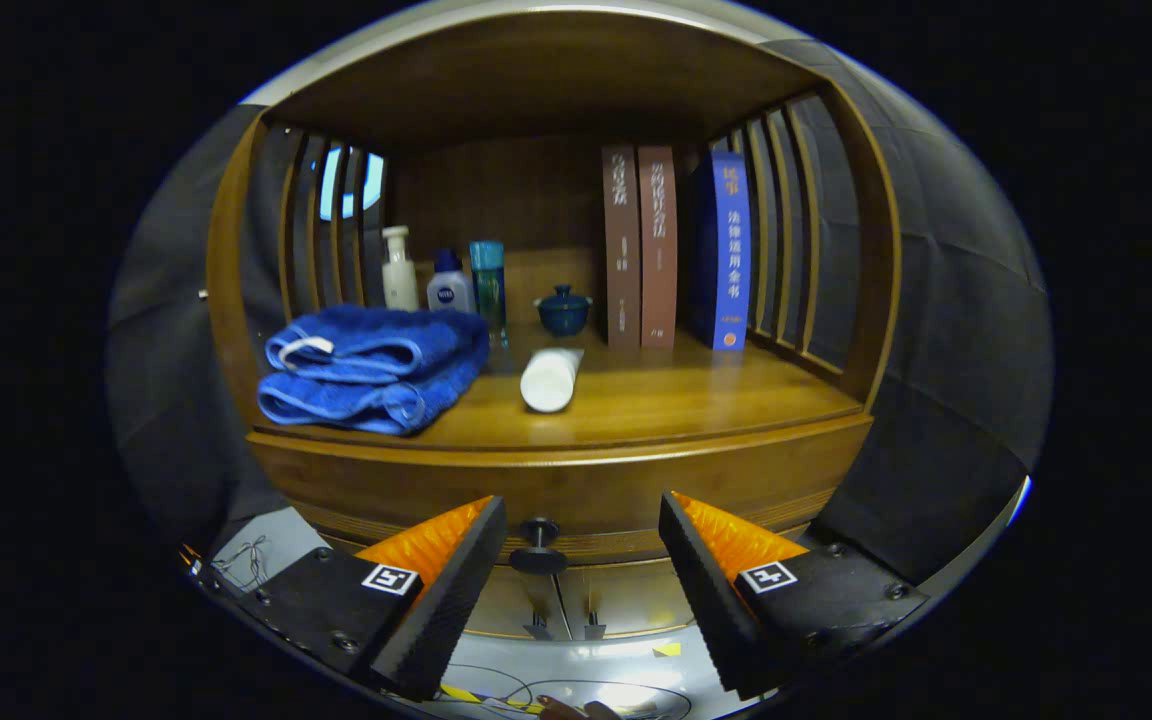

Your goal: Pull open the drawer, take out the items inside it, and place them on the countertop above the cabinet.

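Wooden cabinet (556,480) fills the background, towel (371,368), tube (549,378) and books (676,250) crowding its countertop; gripper (582,580) jaws spread wide, flanking the drawer knob (538,545).

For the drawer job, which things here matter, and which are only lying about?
For the job:
- drawer, shut
- drawer knob, between the open fingers of the gripper, untouched
- countertop

Lying about:
- folded blue towel
- white tube
- three bottles
- lidded cup
- three books
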A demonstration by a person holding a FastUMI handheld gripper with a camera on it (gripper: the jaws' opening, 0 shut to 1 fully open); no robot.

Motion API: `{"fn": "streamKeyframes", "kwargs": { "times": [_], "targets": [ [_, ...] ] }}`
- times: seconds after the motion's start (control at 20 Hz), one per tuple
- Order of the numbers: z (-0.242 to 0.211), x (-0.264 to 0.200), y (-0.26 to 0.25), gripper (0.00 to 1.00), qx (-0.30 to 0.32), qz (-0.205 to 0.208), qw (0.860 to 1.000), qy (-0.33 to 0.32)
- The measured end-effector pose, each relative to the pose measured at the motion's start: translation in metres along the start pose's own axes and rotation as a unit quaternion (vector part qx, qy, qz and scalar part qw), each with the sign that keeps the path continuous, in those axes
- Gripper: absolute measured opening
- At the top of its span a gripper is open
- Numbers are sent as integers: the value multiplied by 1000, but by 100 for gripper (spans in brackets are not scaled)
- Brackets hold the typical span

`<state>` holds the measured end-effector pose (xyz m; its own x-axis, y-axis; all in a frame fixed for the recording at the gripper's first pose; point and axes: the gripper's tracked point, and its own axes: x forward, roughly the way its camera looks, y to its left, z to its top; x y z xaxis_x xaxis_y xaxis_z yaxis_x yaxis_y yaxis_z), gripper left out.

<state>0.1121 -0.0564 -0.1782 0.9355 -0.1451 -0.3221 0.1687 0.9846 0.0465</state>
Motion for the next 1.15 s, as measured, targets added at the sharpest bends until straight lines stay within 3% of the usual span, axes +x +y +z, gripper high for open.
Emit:
{"fn": "streamKeyframes", "kwargs": {
  "times": [0.5, 1.15],
  "targets": [
    [139, -120, 12, 100, -2, 17, 995, -102],
    [166, -176, 27, 100, 1, 48, 992, -116]
  ]
}}
